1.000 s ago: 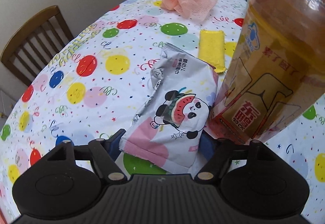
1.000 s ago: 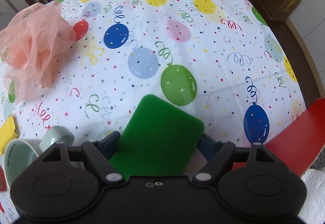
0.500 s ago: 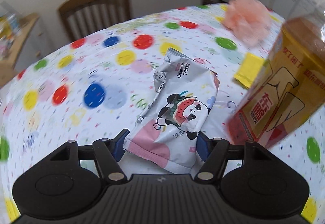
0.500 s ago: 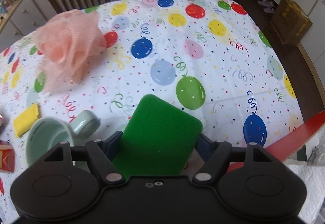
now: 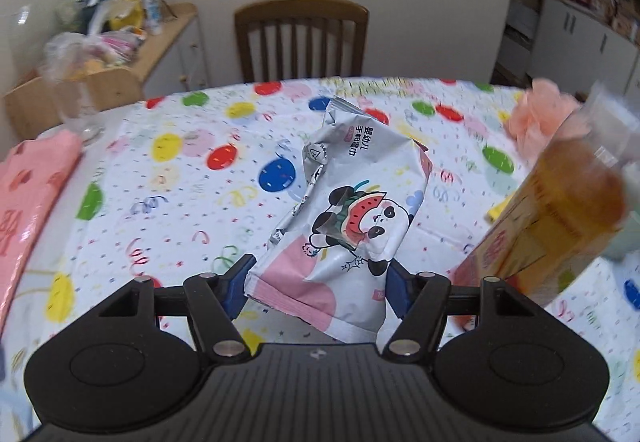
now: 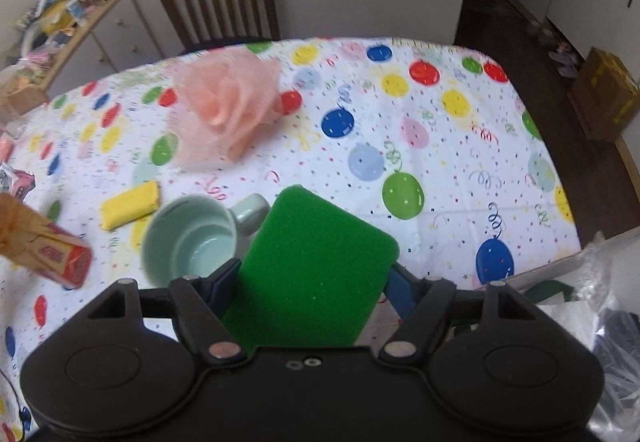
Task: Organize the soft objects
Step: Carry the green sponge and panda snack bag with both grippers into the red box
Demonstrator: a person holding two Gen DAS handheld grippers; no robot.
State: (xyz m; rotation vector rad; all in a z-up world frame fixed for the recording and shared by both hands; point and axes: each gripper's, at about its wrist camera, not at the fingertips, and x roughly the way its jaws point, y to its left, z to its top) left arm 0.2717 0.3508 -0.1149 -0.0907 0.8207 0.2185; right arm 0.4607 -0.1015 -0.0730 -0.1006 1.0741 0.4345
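Observation:
My left gripper (image 5: 318, 288) is shut on a silver and pink snack packet with a panda print (image 5: 352, 217) and holds it above the table. My right gripper (image 6: 310, 288) is shut on a green sponge (image 6: 316, 270), also held above the table. A peach mesh bath pouf (image 6: 226, 105) lies toward the far side of the balloon-print tablecloth (image 6: 440, 145); it also shows blurred in the left wrist view (image 5: 536, 113). A yellow sponge (image 6: 130, 203) lies left of a mint mug (image 6: 192, 238).
A tea bottle with an orange label (image 5: 560, 217) stands right of the packet; its base shows in the right wrist view (image 6: 48, 250). A pink folded cloth (image 5: 28, 193) lies at the left edge. A wooden chair (image 5: 300, 37) and a cluttered shelf (image 5: 100, 41) stand beyond the table.
Both grippers have risen and tilted up with their loads still held. The left view swung left, so chair and shelf now show. The mug and yellow sponge came into the right view.

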